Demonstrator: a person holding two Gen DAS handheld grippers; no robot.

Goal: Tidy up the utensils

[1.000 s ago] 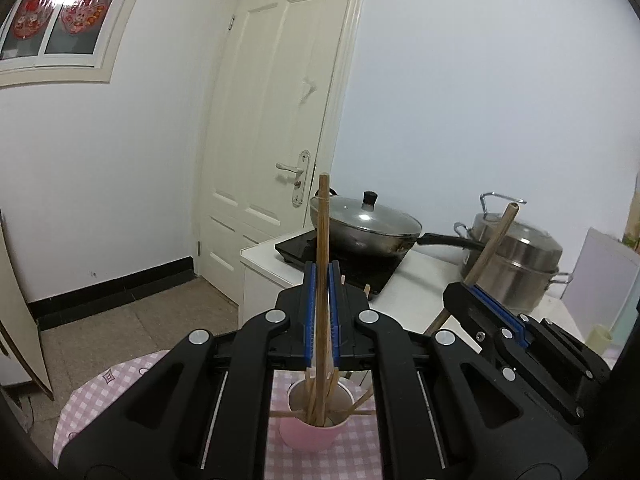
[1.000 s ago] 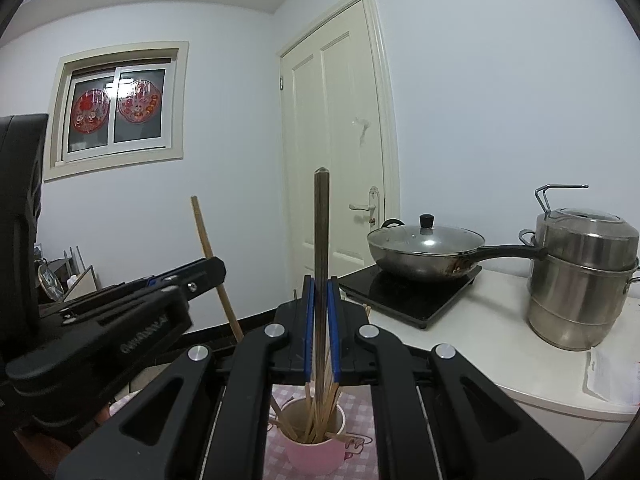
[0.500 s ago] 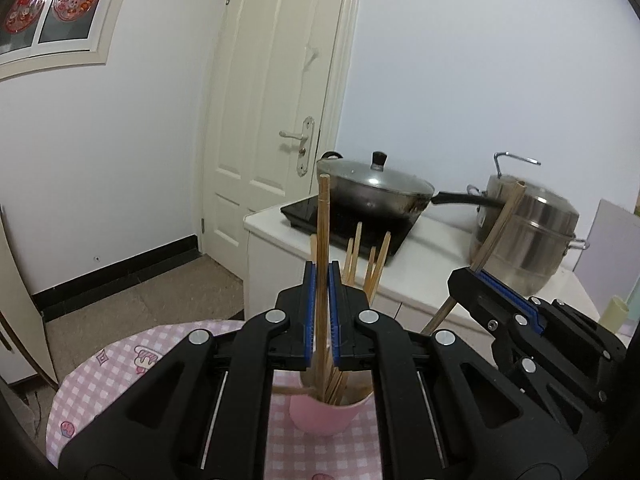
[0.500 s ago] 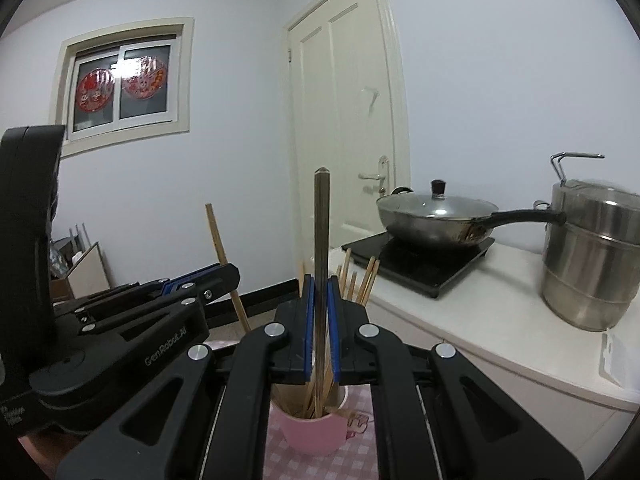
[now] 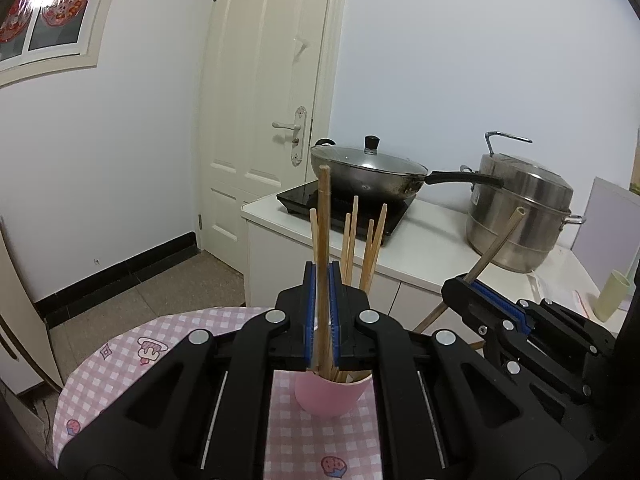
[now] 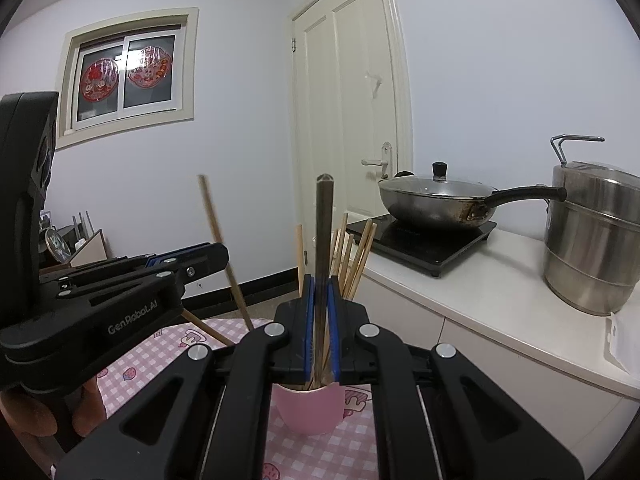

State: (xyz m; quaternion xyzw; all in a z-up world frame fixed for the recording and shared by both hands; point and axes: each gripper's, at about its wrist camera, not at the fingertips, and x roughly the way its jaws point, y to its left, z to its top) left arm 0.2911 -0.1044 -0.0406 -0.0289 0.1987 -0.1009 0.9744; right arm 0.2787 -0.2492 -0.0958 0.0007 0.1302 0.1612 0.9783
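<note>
A pink cup (image 5: 332, 398) stands on the pink checked tablecloth (image 5: 120, 364) with several wooden chopsticks (image 5: 360, 240) upright in it. My left gripper (image 5: 322, 276) is shut on a pale wooden chopstick (image 5: 324, 208), held upright, whose lower end dips into the cup's mouth. To its right, the right gripper (image 5: 466, 286) grips a slanted chopstick (image 5: 498, 236). In the right wrist view my right gripper (image 6: 321, 284) is shut on a darker chopstick (image 6: 323, 232) over the same cup (image 6: 310, 408). The left gripper (image 6: 208, 256) and its chopstick (image 6: 220, 240) show on the left.
Behind the table a white counter (image 5: 432, 236) carries a black induction hob (image 5: 296, 200) with a lidded wok (image 5: 368, 168) and a steel steamer pot (image 5: 520, 208). A pale cup (image 5: 612, 296) stands far right. A closed door (image 5: 272, 92) and tiled floor (image 5: 160, 288) lie beyond.
Both grippers have sunk with their chopsticks toward the pink cup. The chopsticks standing in the cup now rise above the jaws in both views.
</note>
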